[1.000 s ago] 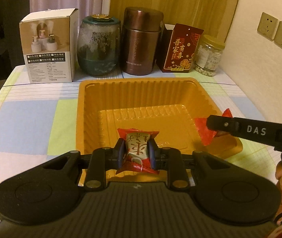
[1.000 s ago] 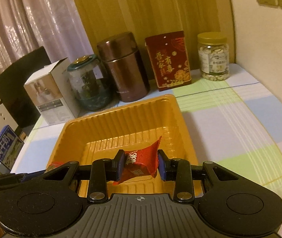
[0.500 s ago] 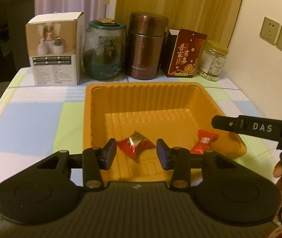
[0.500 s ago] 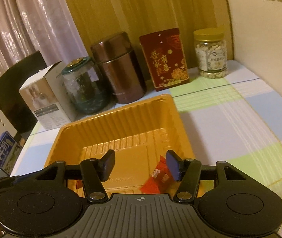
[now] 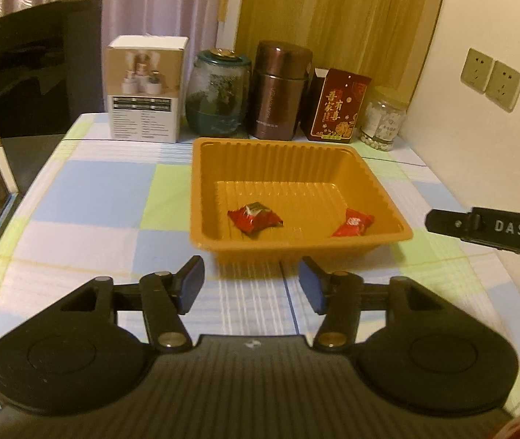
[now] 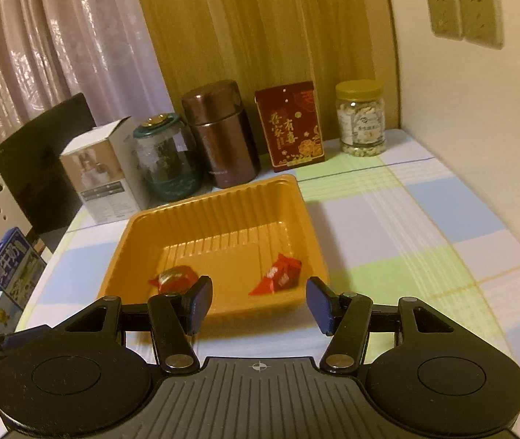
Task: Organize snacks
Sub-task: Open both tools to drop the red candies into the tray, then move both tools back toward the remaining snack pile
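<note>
Now both my grippers stand empty over the checked tablecloth [image 5: 88, 197], on the near side of the orange tray [image 5: 298, 241]. My left gripper [image 5: 250, 285] has just been spreading its jaws, with nothing between them; my right gripper [image 6: 260, 301] has its jaws apart too, likewise bare. Both red candies lie inside the tray, well apart: the gold-marked candy [image 5: 255, 217] toward its left side, the plain red candy [image 5: 352, 222] near its right wall. Behind the tray stand a white box [image 5: 145, 87], a brown canister [image 5: 280, 89] and a red carton [image 5: 336, 108].
</note>
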A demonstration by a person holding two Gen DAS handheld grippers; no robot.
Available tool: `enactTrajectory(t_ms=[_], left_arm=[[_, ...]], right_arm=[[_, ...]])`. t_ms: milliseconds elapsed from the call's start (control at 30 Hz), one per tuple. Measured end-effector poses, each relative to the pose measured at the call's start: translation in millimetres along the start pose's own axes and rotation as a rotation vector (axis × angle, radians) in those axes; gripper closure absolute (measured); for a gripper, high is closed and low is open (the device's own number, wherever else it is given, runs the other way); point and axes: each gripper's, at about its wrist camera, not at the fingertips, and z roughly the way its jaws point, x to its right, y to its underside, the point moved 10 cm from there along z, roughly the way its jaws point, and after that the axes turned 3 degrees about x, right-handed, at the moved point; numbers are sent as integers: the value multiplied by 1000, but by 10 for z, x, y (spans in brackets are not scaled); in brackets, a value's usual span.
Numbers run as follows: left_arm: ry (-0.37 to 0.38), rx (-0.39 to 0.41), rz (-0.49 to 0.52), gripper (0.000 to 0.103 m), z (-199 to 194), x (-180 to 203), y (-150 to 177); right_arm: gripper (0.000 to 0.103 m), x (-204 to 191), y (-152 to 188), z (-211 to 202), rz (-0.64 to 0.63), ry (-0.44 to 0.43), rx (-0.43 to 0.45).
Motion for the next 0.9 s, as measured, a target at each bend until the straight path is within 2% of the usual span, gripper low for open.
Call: enactTrajectory(t_ms=[100,233,333,467,700,900], left_arm=[[-12,13,1,39,-290,-4,95],[-16,16,-8,38,-622,-11,240],[-21,23,-11,32,-862,-19,347],[-21,20,-8,31,-1123,-20,494],[-22,15,-2,25,-1480,-6,714],[-23,2,4,25,-1631,-2,891]], right_arm=[[46,-51,96,-310,12,5,-1],[46,-163,235,-674,4,5,-6],[46,-229,349,-903,-1,5,-13],[46,-310,532,-1177,-3,0,-21],[46,-375,802,-1536,0,-1,-38],[46,-413,1003,-1721,-27,7,-45]])
